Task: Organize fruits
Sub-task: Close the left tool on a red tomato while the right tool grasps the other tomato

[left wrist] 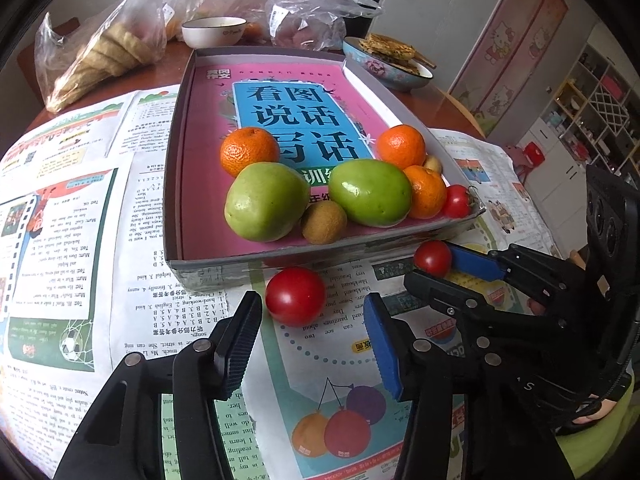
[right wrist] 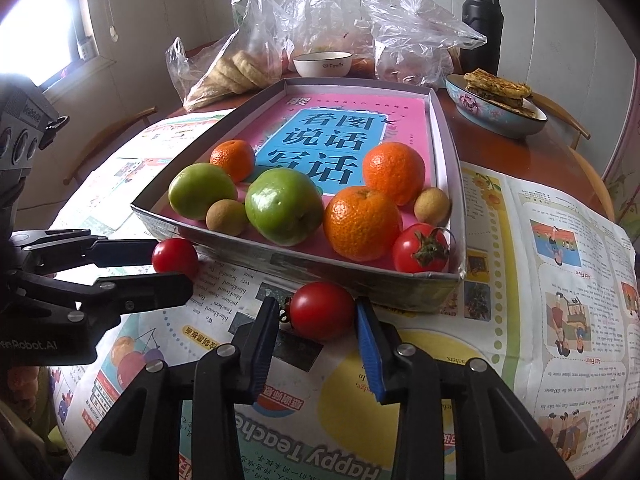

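Two cherry tomatoes lie on the newspaper in front of a grey tray (left wrist: 208,272) (right wrist: 360,280) with a pink book in its bottom. One tomato (left wrist: 295,296) (right wrist: 175,256) sits between the tips of my left gripper (left wrist: 312,304) (right wrist: 172,264), which is open with a gap on the blue-pad side. My right gripper (right wrist: 316,306) (left wrist: 432,264) is shut on the other tomato (right wrist: 322,310) (left wrist: 432,258), which rests on the paper. The tray holds mandarins (right wrist: 362,222), green fruits (left wrist: 264,200), small brown fruits (left wrist: 324,222) and a stemmed tomato (right wrist: 420,250).
Newspaper sheets (right wrist: 540,280) cover the round wooden table. Behind the tray stand plastic bags of food (left wrist: 104,56), a white bowl (right wrist: 322,63), a blue bowl of flatbreads (right wrist: 496,108) and a black flask (right wrist: 482,28). The tray's front wall stands just past both tomatoes.
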`<state>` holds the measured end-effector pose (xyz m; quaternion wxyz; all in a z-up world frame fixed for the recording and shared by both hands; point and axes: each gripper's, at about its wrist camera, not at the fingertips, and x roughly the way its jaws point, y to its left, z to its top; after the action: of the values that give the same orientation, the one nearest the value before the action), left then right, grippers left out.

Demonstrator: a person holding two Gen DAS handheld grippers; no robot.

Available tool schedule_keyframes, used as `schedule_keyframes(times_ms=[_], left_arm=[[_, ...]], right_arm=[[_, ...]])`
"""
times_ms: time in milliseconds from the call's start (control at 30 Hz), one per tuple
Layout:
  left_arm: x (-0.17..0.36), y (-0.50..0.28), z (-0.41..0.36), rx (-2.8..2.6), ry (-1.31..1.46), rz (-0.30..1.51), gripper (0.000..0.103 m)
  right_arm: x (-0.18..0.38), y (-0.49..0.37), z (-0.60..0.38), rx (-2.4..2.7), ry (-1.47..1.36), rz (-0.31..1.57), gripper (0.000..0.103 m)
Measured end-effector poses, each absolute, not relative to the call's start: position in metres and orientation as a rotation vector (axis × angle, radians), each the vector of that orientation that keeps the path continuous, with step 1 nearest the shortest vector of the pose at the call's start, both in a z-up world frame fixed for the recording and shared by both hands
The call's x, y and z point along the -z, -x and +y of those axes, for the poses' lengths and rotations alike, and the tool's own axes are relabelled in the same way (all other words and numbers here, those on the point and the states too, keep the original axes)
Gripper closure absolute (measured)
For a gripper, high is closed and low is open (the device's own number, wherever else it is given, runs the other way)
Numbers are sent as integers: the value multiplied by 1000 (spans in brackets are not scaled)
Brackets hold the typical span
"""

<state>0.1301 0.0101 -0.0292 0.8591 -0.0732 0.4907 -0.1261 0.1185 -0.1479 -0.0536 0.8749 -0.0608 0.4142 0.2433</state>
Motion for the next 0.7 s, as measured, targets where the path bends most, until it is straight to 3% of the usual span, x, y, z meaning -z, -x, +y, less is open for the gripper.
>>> schedule_keyframes(times_ms=[167,300,700], left_arm=[[31,-133,11,257,161,1034,57],[34,-136,12,246,172,1038,70],[12,-122,22,262,192,979,70]], right_arm=[[48,-112,-149,-547,127,850,65],[39,-108,-153,-573,116,827,65],[17,-110,-172,-542,76,759,65]])
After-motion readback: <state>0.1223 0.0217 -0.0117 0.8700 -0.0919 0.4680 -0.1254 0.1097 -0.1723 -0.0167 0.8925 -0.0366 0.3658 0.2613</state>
